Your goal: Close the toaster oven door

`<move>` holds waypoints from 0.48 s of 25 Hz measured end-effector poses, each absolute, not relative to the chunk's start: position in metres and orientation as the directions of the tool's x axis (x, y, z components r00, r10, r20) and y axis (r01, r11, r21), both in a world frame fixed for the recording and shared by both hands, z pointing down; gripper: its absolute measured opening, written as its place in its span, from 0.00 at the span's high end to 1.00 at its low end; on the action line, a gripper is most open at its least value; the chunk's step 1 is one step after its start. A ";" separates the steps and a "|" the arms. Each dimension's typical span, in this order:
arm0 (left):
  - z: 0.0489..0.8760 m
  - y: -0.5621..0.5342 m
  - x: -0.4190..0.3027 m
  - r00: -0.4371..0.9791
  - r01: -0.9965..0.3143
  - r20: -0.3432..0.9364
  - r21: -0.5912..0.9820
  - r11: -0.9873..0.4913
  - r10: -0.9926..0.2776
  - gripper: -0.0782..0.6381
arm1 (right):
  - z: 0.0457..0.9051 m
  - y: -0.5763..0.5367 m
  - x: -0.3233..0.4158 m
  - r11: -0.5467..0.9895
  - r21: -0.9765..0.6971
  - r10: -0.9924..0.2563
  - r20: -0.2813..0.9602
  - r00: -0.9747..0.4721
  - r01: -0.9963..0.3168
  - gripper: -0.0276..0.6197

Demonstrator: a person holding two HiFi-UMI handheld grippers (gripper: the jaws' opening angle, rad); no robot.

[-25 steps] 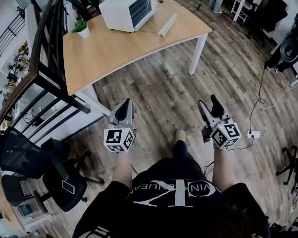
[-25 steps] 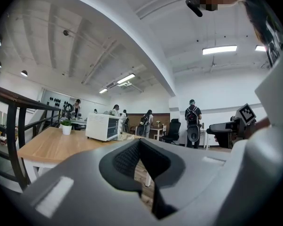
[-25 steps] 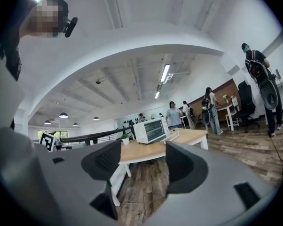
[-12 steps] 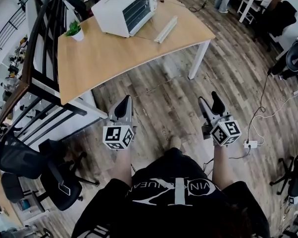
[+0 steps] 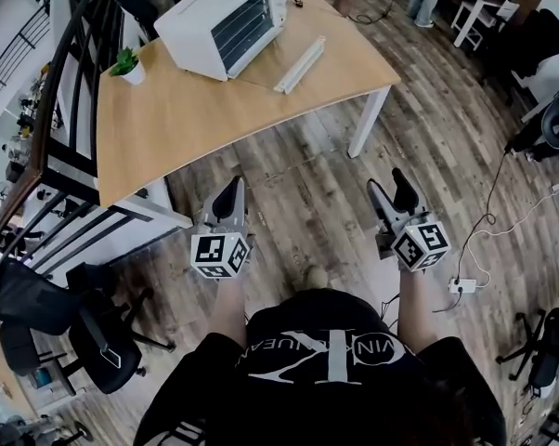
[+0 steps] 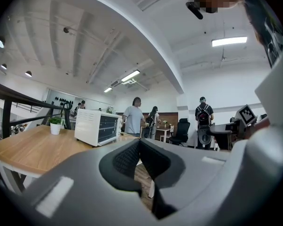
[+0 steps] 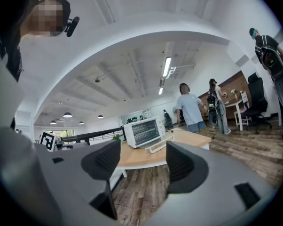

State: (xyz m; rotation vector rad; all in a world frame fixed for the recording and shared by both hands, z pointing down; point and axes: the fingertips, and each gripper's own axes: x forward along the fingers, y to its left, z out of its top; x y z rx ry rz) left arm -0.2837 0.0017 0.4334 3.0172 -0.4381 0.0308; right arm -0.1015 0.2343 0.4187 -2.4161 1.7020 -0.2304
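A white toaster oven stands at the far end of a wooden table. Its glass door hangs open, lying flat toward the table, with the white handle bar at its front. The oven also shows far off in the left gripper view and in the right gripper view. Both grippers hover over the wooden floor, well short of the table. My left gripper is shut with nothing in it, its pads meeting. My right gripper is open and empty.
A small potted plant sits on the table's left side. A black railing runs along the left, with black office chairs below it. A white table leg stands ahead. A power strip and cable lie at right. People stand beyond the table.
The person has stepped toward the table, so the table and oven sit lower and further left in the head view. Both grippers keep the same pose.
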 end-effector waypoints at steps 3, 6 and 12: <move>0.435 0.007 -0.267 0.958 -0.288 0.031 0.089 -0.953 -0.287 0.88 | 0.421 0.237 -0.085 -0.320 -0.234 -0.946 0.023 0.324 -0.918 0.54; 0.435 0.013 -0.252 0.959 -0.284 0.029 0.086 -0.955 -0.282 0.88 | 0.423 0.239 -0.072 -0.314 -0.237 -0.948 0.022 0.318 -0.919 0.54; 0.435 0.015 -0.238 0.960 -0.280 0.034 0.080 -0.957 -0.278 0.88 | 0.426 0.241 -0.063 -0.309 -0.242 -0.950 0.022 0.313 -0.920 0.54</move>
